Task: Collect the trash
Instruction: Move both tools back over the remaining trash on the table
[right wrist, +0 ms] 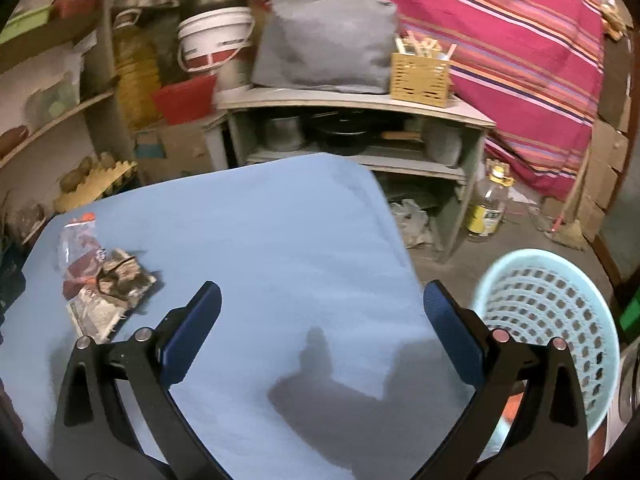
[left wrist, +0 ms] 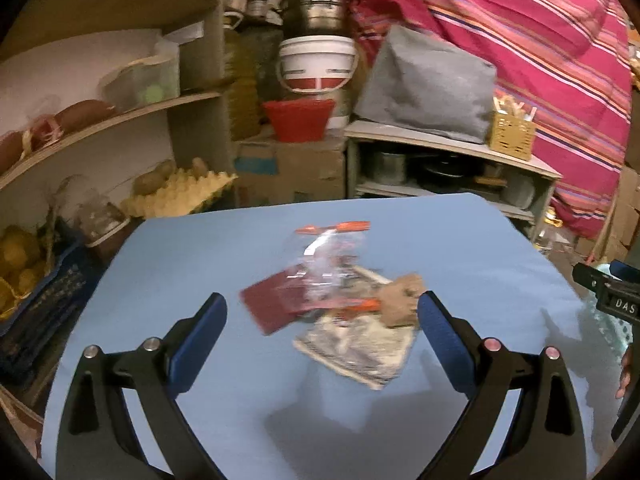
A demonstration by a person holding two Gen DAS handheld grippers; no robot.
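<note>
Left wrist view shows the left gripper [left wrist: 322, 312] spread wide and empty over the blue table [left wrist: 480, 240], the blurred pile of plastic and paper wrappers [left wrist: 340, 304] lying just beyond its fingertips, while the right gripper [right wrist: 322, 304] gapes empty, wrappers far left, pale perforated plastic basket [right wrist: 552, 312] right.

I see the trash pile [left wrist: 340, 300] on the blue table [left wrist: 500, 240] only as a smear in my left view. I cannot read the wrappers or count them. My right view cuts the table off at the near and left edges. The light blue basket [right wrist: 548, 312] on the right is partly behind my right gripper's finger [right wrist: 452, 336], and I cannot see its bottom. The far shelves [right wrist: 360, 100] are fuzzy, so I cannot tell what the pots inside are.
</note>
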